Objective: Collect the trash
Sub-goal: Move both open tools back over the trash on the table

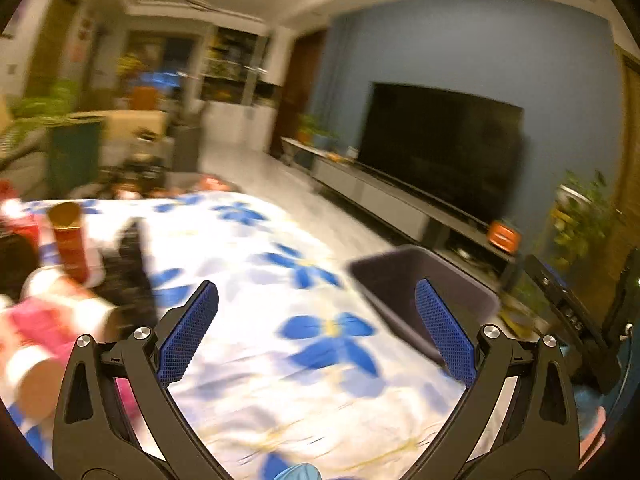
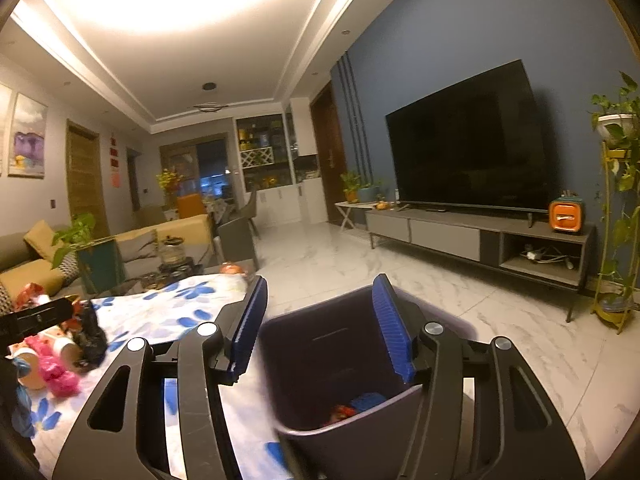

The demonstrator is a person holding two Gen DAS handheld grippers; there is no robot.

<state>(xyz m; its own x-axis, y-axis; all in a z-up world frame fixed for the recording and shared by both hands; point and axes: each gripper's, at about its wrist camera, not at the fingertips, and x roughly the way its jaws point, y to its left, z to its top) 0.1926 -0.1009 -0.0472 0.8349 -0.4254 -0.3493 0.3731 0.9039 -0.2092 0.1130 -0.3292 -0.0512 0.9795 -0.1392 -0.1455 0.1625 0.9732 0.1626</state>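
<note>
A dark grey plastic waste bin (image 2: 360,392) stands just beside the flower-print cloth-covered desk (image 1: 280,360), holding red and blue scraps. The right gripper (image 2: 320,320) hangs above it, jaws apart, empty. The left gripper (image 1: 316,320) gapes over the cloth.

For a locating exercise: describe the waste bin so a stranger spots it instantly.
Find the table draped in a white cloth with blue flowers. At its edge nearest the television stands a dark grey plastic waste bin. Unlike the loose litter on the cloth, it is open-topped, with scraps inside.
</note>
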